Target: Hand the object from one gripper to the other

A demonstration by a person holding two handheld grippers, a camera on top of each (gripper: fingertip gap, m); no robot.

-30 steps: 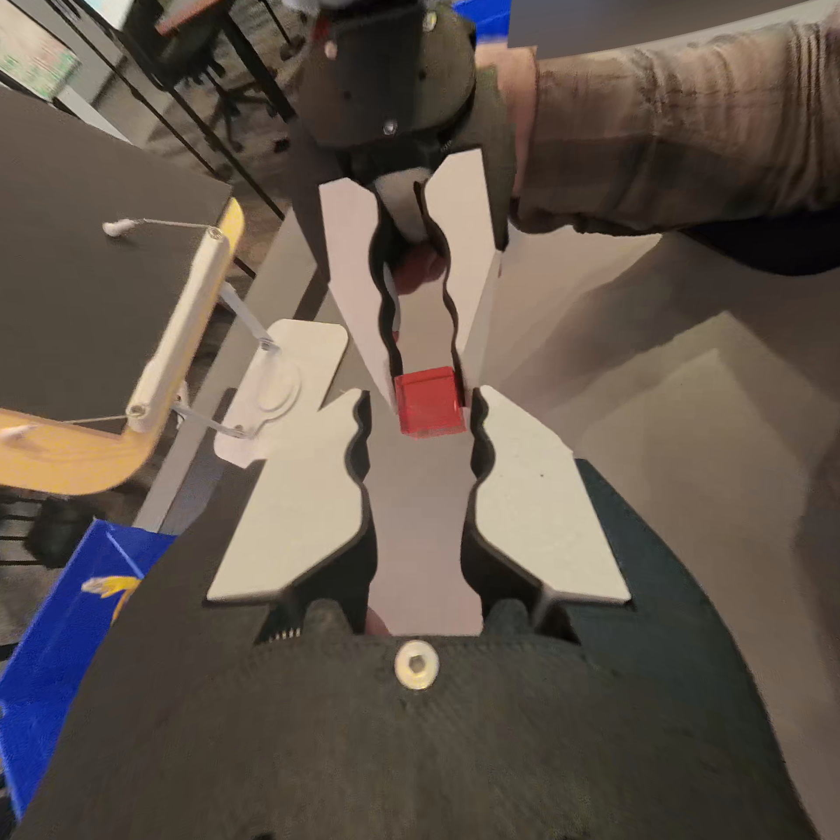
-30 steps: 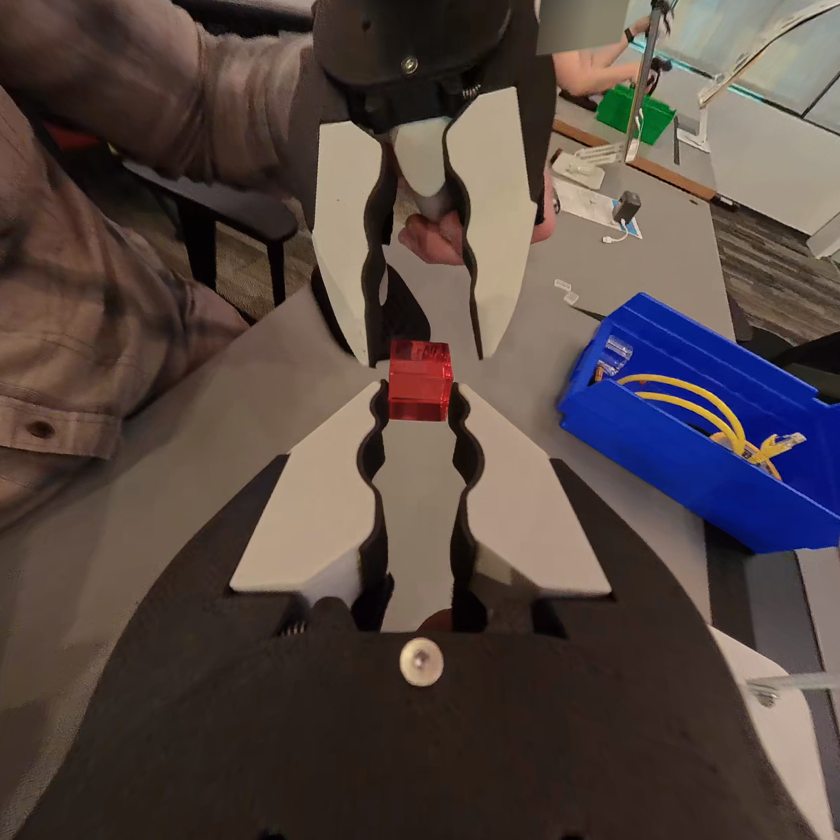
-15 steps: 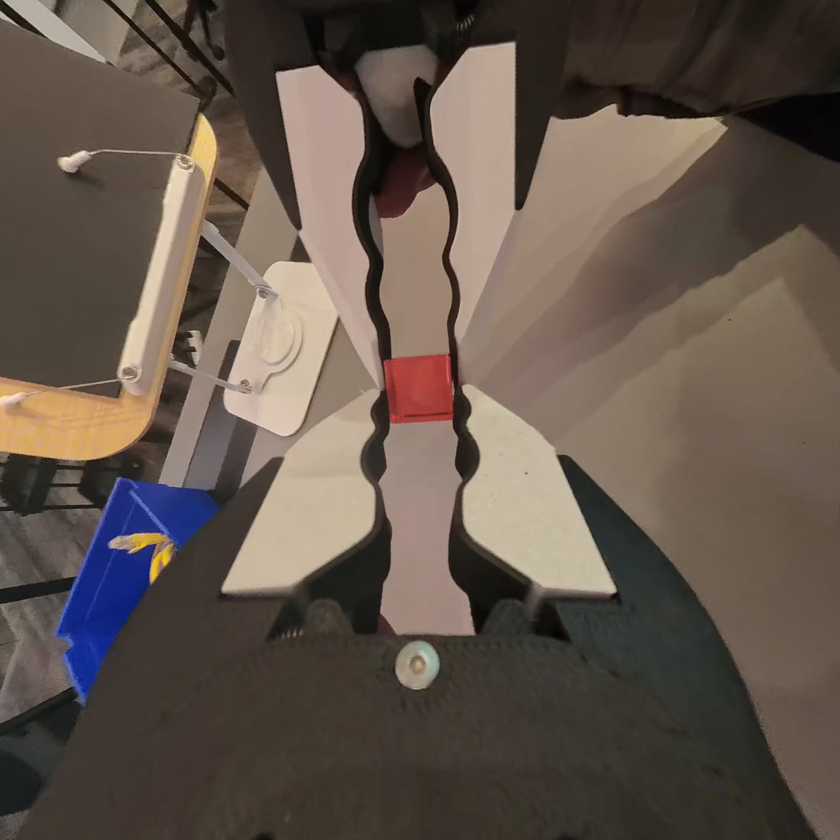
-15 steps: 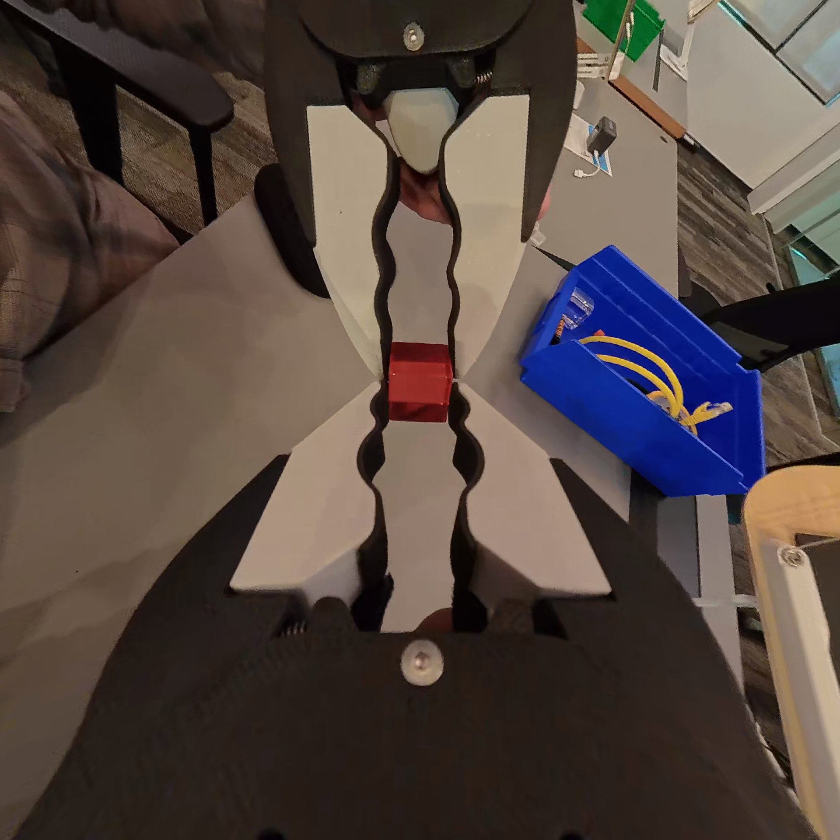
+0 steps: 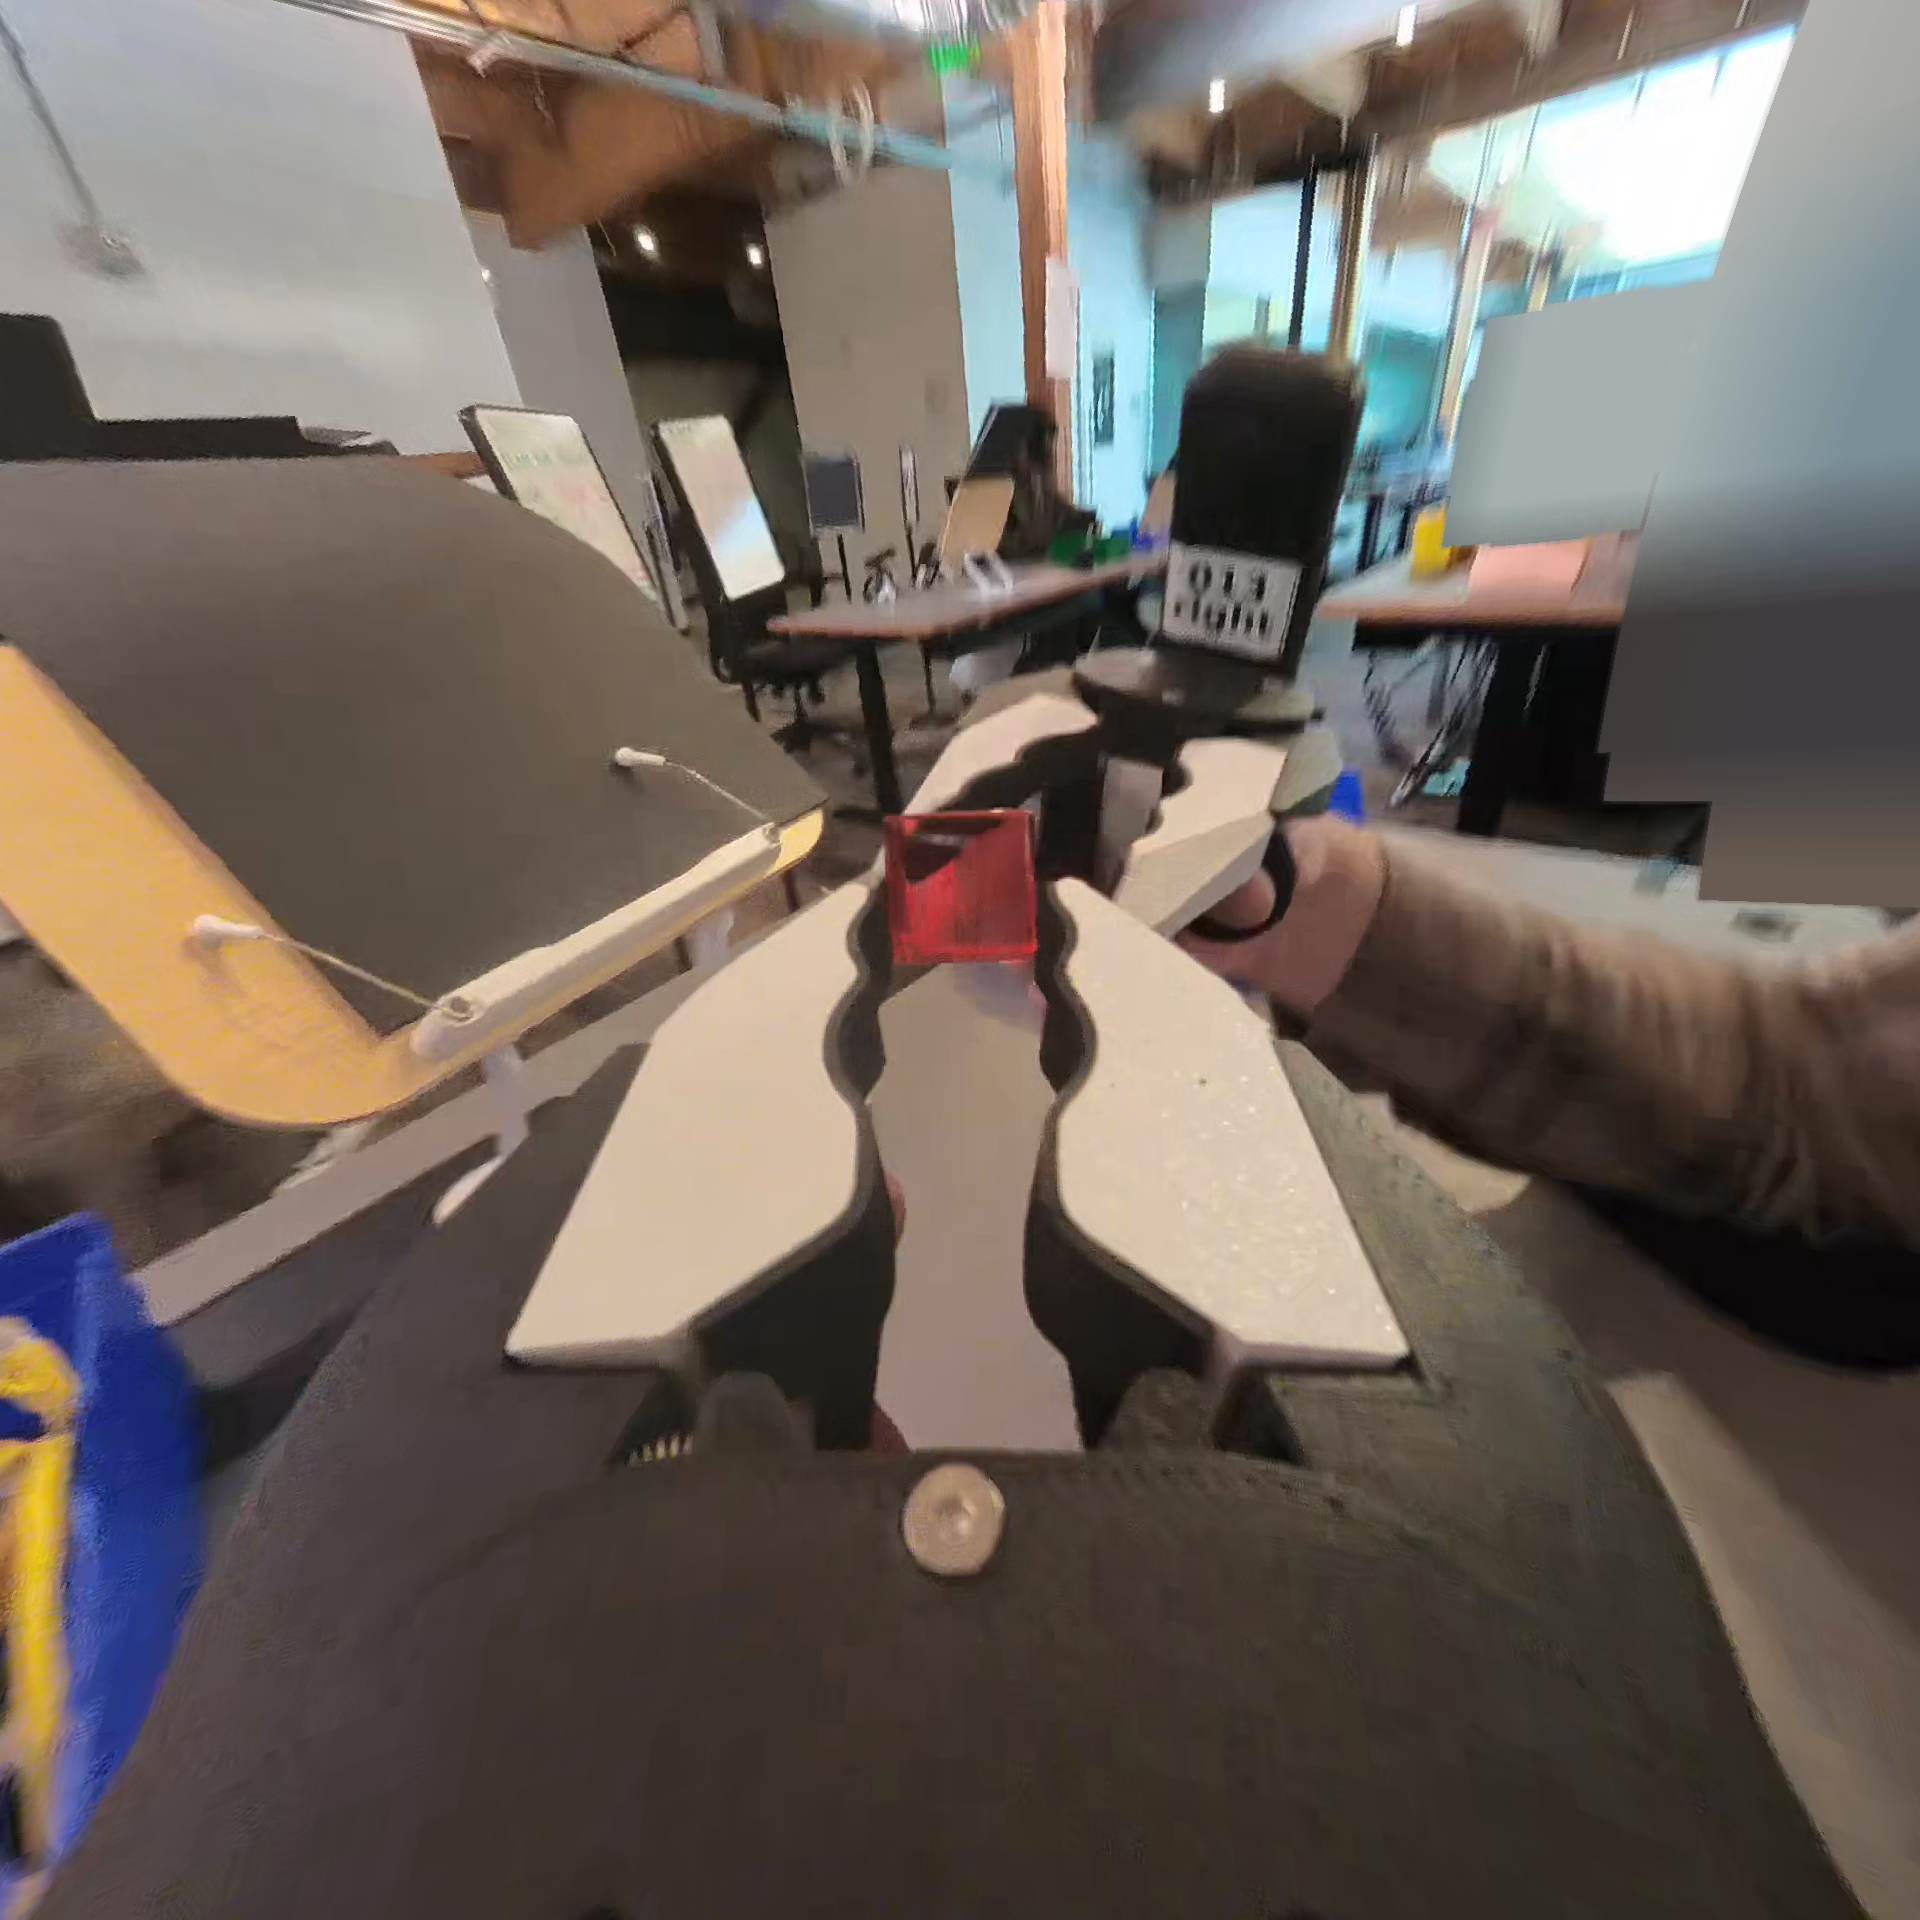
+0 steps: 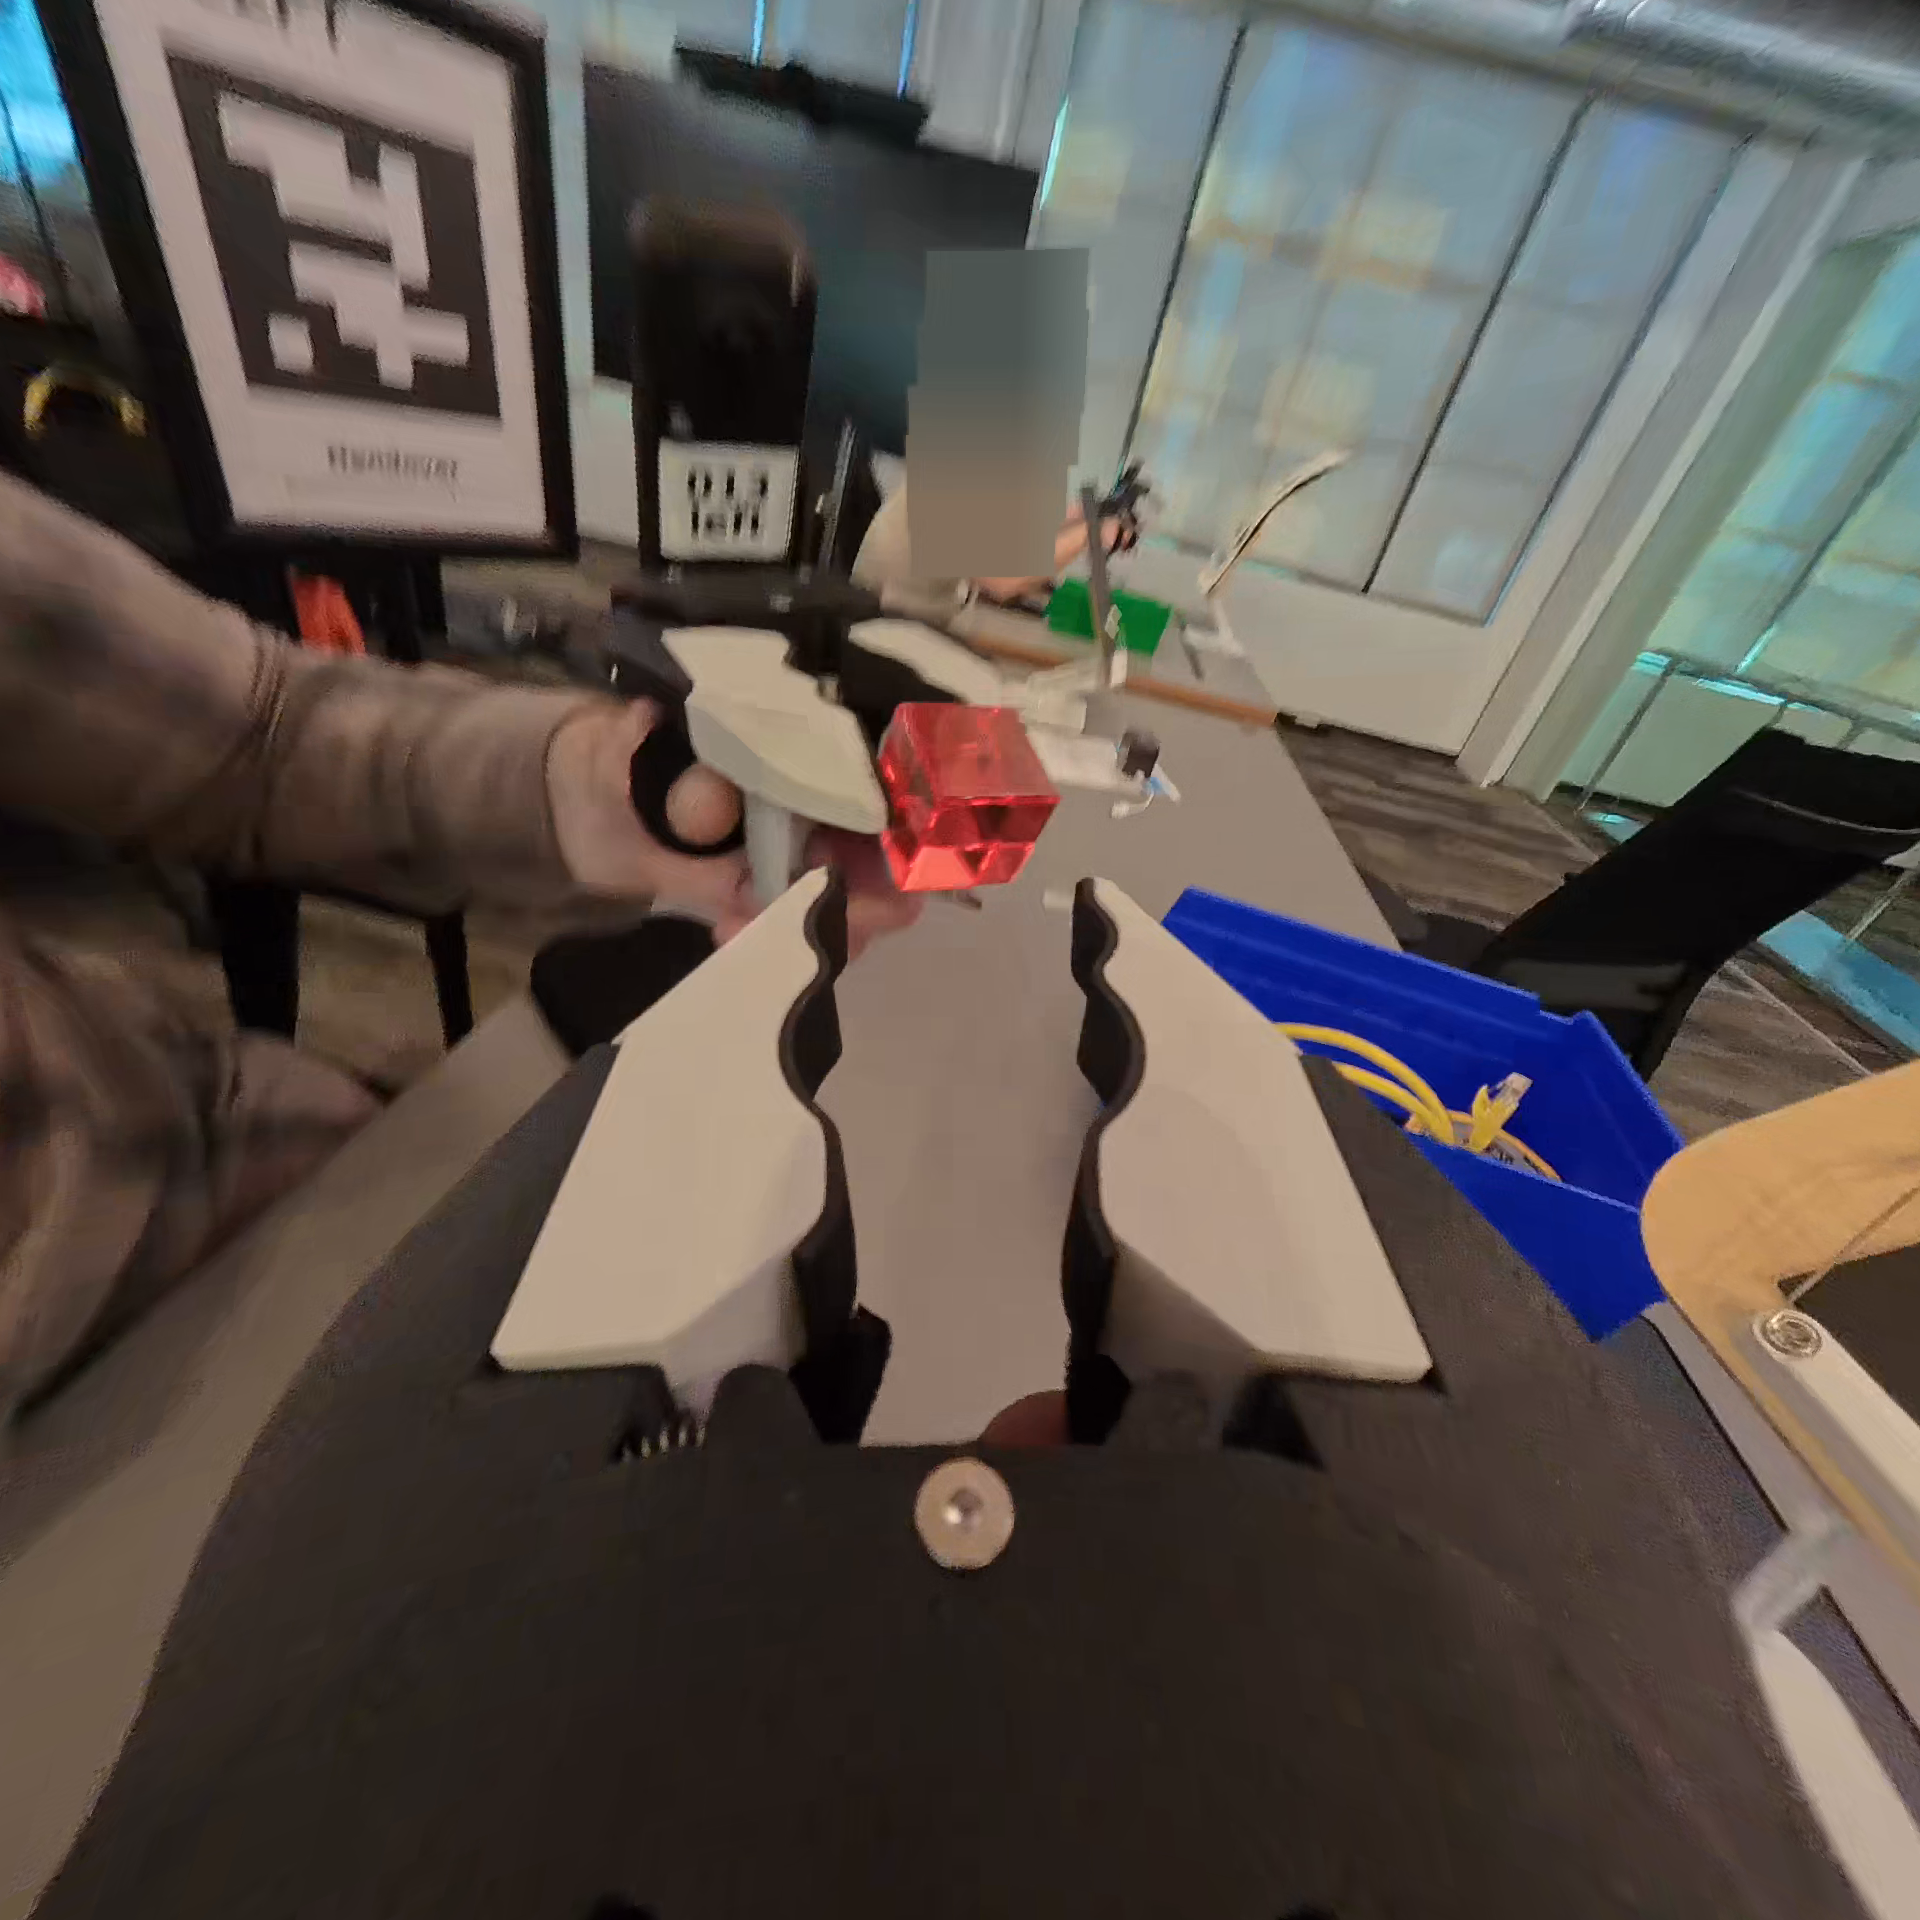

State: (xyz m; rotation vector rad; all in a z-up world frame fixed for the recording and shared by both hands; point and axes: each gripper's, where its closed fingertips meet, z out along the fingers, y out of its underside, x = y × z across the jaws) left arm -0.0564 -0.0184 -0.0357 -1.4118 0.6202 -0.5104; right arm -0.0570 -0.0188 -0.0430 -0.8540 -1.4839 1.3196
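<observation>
Two tools level | left tool (image 5: 961, 883) grips red cube (image 5: 961, 886) | right tool (image 6: 954, 904) empty

My left tongs (image 5: 961, 914) and right tongs (image 6: 951, 904): white fingers, wavy black pads, textured black bodies, one silver screw each. Sleeves (image 5: 1621, 1049) brownish, long.

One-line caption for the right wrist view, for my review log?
Right hand-held gripper open and empty; left hand-held gripper holds the red cube above the grey table, blue bin alongside.
</observation>
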